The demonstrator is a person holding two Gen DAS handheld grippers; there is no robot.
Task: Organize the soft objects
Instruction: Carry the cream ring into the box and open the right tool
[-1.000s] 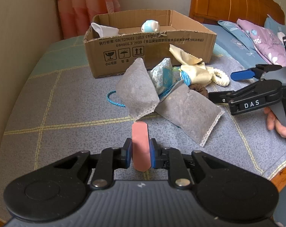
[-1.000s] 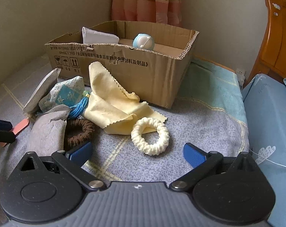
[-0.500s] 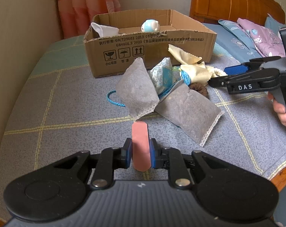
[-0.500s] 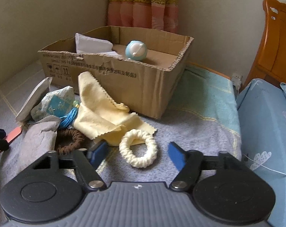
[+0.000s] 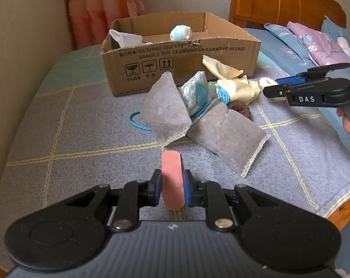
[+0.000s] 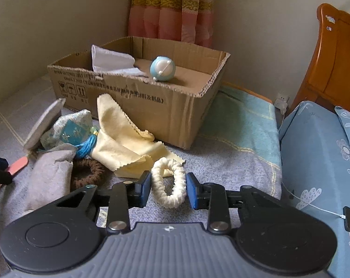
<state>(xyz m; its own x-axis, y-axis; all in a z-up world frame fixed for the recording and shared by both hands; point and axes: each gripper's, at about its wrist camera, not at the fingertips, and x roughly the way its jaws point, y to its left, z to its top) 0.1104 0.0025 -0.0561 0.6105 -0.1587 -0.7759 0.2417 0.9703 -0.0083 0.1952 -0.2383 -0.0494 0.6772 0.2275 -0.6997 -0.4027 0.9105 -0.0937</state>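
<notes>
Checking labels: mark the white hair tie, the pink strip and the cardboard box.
white hair tie point(image 6: 168, 183), right wrist view, left side of the ring
pink strip point(image 5: 171, 176), left wrist view, middle
cardboard box point(image 6: 137, 106), right wrist view, front wall

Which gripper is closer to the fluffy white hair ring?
The right gripper. Its open fingers sit on either side of the white hair ring. The left gripper is farther back, across the pile, shut on a pink strip.

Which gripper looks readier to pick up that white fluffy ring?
The right gripper: its open jaws already straddle the white ring. The left gripper sits apart, shut on a pink strip.
</notes>
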